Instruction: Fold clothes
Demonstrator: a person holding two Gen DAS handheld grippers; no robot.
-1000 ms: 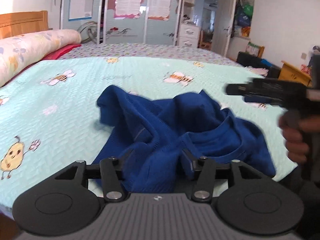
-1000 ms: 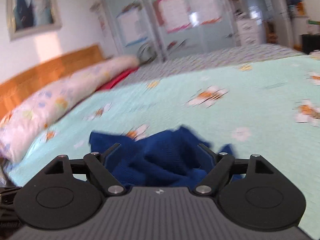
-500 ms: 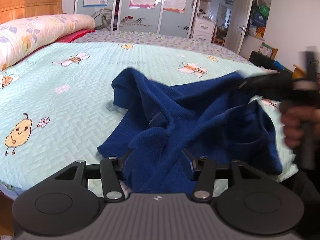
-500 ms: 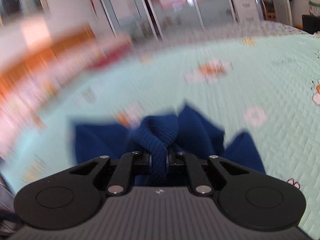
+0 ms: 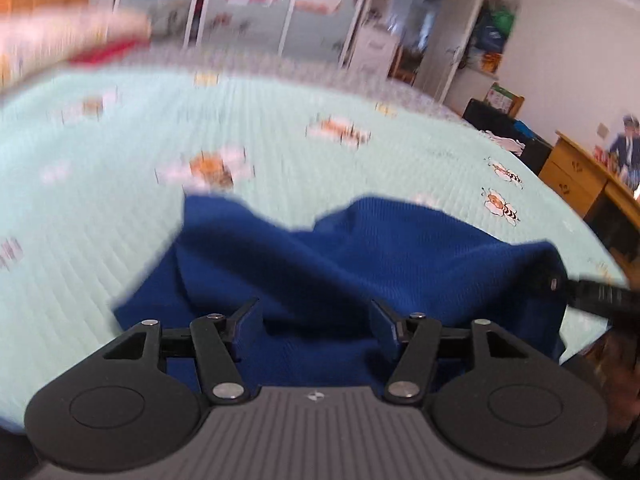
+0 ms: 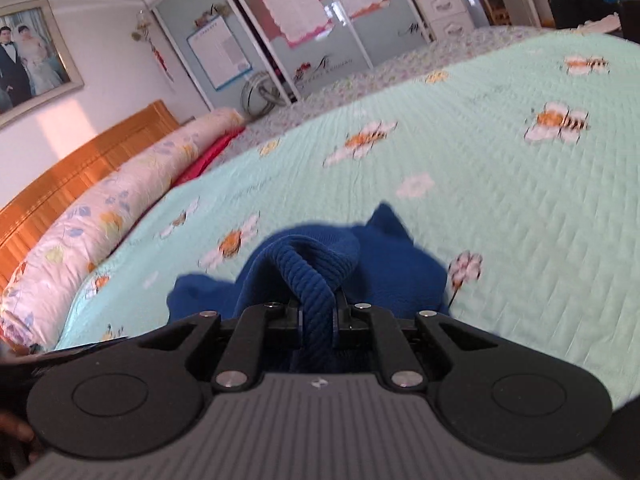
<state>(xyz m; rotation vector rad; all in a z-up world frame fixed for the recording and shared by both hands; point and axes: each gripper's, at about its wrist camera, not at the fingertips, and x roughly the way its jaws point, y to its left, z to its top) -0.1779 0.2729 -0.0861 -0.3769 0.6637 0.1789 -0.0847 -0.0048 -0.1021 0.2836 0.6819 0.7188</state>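
Only rightward, right gripper (image 6: 316, 322) fingers pinching blue sweater (image 6: 316, 264) ribbing; left gripper (image 5: 316, 316) fingers spread, opening wider.

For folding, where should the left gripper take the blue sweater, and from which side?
Probably the near edge of the blue sweater, which lies bunched between the open left gripper, approached from the near side, low over the bedspread. The right gripper already pinches a ribbed edge, so a second hold would let it be spread.
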